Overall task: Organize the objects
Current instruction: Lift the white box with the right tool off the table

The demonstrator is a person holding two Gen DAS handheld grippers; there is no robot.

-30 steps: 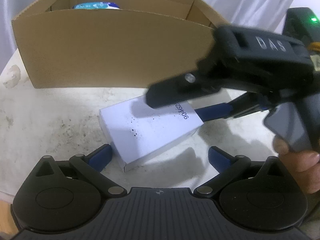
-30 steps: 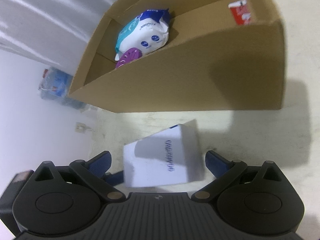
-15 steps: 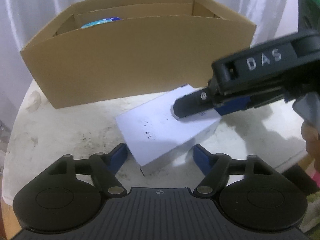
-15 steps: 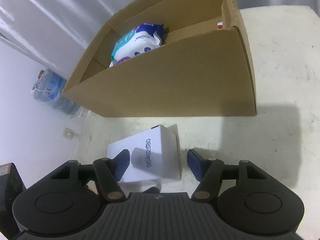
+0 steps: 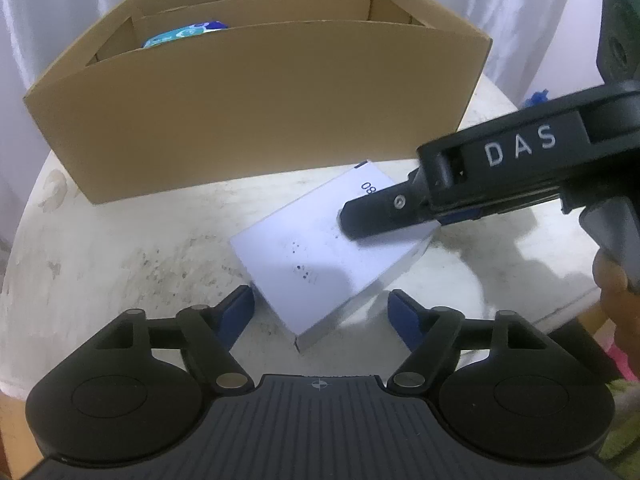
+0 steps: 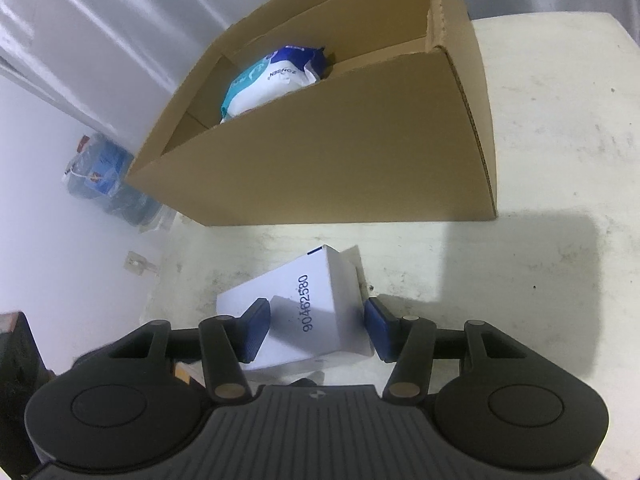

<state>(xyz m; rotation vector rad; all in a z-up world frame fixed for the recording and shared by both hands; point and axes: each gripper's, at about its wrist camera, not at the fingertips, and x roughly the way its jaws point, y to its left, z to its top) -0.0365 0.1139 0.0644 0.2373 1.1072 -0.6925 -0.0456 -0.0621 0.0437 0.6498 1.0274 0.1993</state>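
A white box [image 5: 320, 264] with a printed number lies on the round white table [image 5: 120, 248], in front of a brown carton [image 5: 256, 112]. Its near end sits between the fingers of my left gripper [image 5: 322, 312], whose jaws are opening, with the pads just off its sides. My right gripper [image 6: 318, 328] is closing on the far end of the white box [image 6: 304, 312]. Its pads are against the box, and one finger [image 5: 376, 216] lies across the top. That end looks slightly raised. A blue and white wipes pack [image 6: 272, 80] lies inside the carton [image 6: 360, 152].
The carton's front wall stands just beyond the white box. A person's hand [image 5: 612, 280] holds the right gripper's handle at the right. Water bottles [image 6: 104, 176] stand on the floor past the table's left edge. White curtains hang behind.
Both grippers stood wide open a second ago and have narrowed around the white box. The right one now presses on it, and the box has turned and tipped a little. The left view has drawn back.
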